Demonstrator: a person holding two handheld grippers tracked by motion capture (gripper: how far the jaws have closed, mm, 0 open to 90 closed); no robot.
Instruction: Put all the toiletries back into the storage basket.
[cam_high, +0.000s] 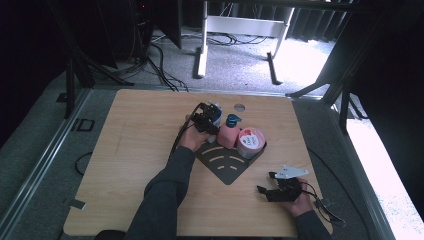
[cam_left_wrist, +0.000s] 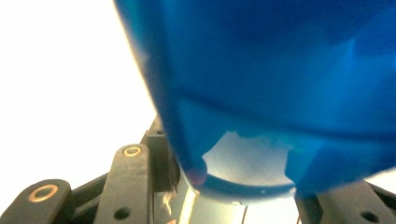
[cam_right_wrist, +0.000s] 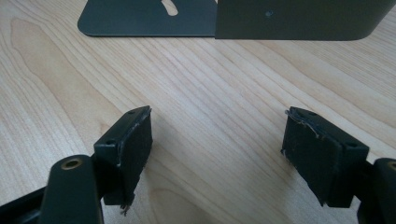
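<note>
A blue and white bottle (cam_high: 215, 114) stands at the back left corner of a black metal stand (cam_high: 226, 165) in the middle of the wooden table. My left gripper (cam_high: 206, 122) is shut on it; in the left gripper view the blue bottle (cam_left_wrist: 280, 70) sits right up against the camera between the black jaws. A pink bottle with a teal cap (cam_high: 229, 133) and a round tub with a pink and white lid (cam_high: 250, 142) stand beside it on the stand. My right gripper (cam_high: 271, 183) rests open near the front right, its pads (cam_right_wrist: 135, 140) apart over bare wood, facing the stand (cam_right_wrist: 299, 18).
A round hole (cam_high: 239, 107) is cut in the table (cam_high: 130, 165) behind the bottles. Cables trail from both grippers. Beyond the far edge are carpet, cables and a white desk frame (cam_high: 240, 25).
</note>
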